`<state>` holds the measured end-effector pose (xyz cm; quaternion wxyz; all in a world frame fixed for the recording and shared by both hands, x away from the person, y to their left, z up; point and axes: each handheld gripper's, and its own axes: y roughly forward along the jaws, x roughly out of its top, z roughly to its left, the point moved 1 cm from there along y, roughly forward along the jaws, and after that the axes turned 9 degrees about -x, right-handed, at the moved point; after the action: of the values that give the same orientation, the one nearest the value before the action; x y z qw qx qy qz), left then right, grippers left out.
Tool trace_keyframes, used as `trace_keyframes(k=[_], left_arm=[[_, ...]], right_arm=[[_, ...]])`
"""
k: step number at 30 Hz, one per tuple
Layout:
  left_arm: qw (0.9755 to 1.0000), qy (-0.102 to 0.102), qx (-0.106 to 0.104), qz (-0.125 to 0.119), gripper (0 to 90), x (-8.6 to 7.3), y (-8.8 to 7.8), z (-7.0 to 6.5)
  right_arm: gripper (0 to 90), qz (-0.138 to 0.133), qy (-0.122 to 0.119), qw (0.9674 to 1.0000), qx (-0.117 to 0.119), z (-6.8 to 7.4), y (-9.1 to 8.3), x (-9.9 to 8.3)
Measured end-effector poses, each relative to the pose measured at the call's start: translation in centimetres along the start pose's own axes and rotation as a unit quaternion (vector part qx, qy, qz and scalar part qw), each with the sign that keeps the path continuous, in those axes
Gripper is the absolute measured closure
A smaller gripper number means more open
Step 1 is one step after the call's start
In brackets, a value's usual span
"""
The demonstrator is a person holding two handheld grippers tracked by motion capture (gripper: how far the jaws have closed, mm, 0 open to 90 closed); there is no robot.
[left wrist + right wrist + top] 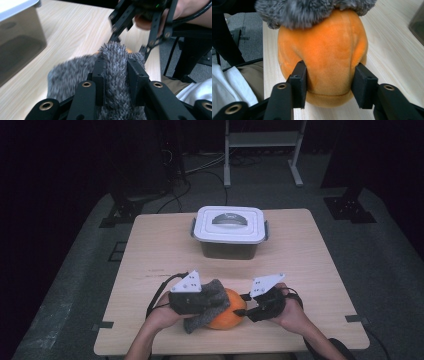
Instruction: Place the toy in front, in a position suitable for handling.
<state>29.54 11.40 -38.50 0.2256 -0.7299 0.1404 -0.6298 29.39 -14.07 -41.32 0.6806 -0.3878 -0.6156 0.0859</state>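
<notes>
Dark surroundings frame a pale wooden table (150, 250), with a lidded white storage box (229, 226) at its far side and the work at the near edge. At the left, the left claw (117, 75) is clamped tight on a fold of grey furry cloth (75, 75), which drapes over the top of an orange plush ball (324, 55). The cloth is judged light, limp and prone to slide off once released; a bunched fold is the sound place to take hold. The ball rests on the table between the two hands. At the right, the right claw (328, 85) brackets the ball's lower sides, pads apparently pressing into the plush, though contact on the right pad is not certain. The ball is judged soft, light and compressible; its widest girth offers the firmest hold.
</notes>
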Motion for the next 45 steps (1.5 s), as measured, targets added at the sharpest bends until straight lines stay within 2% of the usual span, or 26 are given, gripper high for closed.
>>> trace_keyframes(k=[1, 3, 6, 11, 13, 15, 19, 21, 22, 24, 28, 31, 34, 36, 38, 41, 45], left_arm=[[0.9999, -0.011, 0.002, -0.006, 70.7, -0.4, -0.4, 0.4], [0.9998, -0.018, 0.009, -0.008, 70.5, -0.8, -0.9, 0.6], [0.9996, -0.021, 0.01, -0.016, 70.5, -0.6, -1.1, 0.6], [0.9996, 0.008, -0.014, -0.025, 70.5, 1.0, -0.1, -0.8], [0.9993, 0.023, -0.025, -0.016, 70.3, 1.5, 0.8, -1.6], [0.9994, 0.03, -0.019, 0.004, 70.4, 1.6, 1.3, -1.8], [0.9999, 0.014, -0.006, 0.003, 71.1, 1.1, 0.5, -0.8], [0.9999, 0.006, 0.01, -0.007, 71.0, 0.8, 0.1, -0.4], [0.9996, 0.0, 0.02, -0.018, 70.9, 0.8, 0.1, -0.3], [0.999, -0.006, 0.015, -0.042, 70.7, 0.9, 0.3, -0.3], [0.999, -0.008, 0.018, -0.042, 70.6, 1.0, 0.9, -0.2], [0.9989, -0.009, 0.026, -0.039, 70.5, 0.7, 0.5, 0.0], [0.9984, -0.023, 0.034, -0.038, 70.3, 0.1, -0.3, 0.6], [0.9983, -0.034, 0.025, -0.039, 70.4, -0.6, -0.6, 1.0], [0.9983, -0.041, 0.009, -0.04, 70.5, -0.9, -0.5, 1.1], [0.9988, -0.038, -0.007, -0.029, 70.5, -0.8, -0.2, 0.9], [0.9987, -0.037, -0.026, -0.022, 70.2, -0.8, -0.1, 0.7]], right_arm=[[52.4, -0.002, 0.001, 1.0, 0.0, -0.1, -0.1, 0.0], [52.3, -0.006, 0.002, 1.0, -0.003, -0.1, -0.2, 0.1], [52.4, -0.015, 0.007, 0.9998, -0.007, -0.2, -0.4, 0.2], [51.9, -0.021, 0.002, 0.9996, -0.016, 0.3, -0.5, 0.6], [51.8, -0.017, -0.009, 0.9997, -0.016, 0.7, -0.3, 0.7], [51.8, -0.014, -0.015, 0.9996, -0.018, 0.8, -0.2, 0.6], [52.2, -0.013, -0.026, 0.9993, -0.022, 1.1, -0.2, 0.5], [51.6, -0.017, -0.028, 0.9992, -0.022, 1.2, -0.1, 0.6], [50.8, -0.018, -0.033, 0.999, -0.024, 1.2, -0.1, 0.7], [49.9, -0.019, -0.03, 0.9992, -0.021, 1.4, 0.0, 0.7], [50.1, -0.014, -0.048, 0.9985, -0.025, 1.7, 0.2, 0.7], [50.5, -0.014, -0.053, 0.9982, -0.024, 1.5, 0.0, 0.4], [50.3, -0.013, -0.057, 0.998, -0.023, 1.0, -0.1, 0.1], [48.2, -0.012, -0.05, 0.9985, -0.017, 0.6, -0.2, -0.3], [39.1, -0.006, -0.031, 0.9995, 0.004, 0.1, 0.0, -0.5], [26.8, 0.002, -0.021, 0.9996, 0.019, -0.2, 0.1, -0.4], [23.6, 0.004, -0.009, 0.9994, 0.033, -0.4, -0.1, -0.5]])
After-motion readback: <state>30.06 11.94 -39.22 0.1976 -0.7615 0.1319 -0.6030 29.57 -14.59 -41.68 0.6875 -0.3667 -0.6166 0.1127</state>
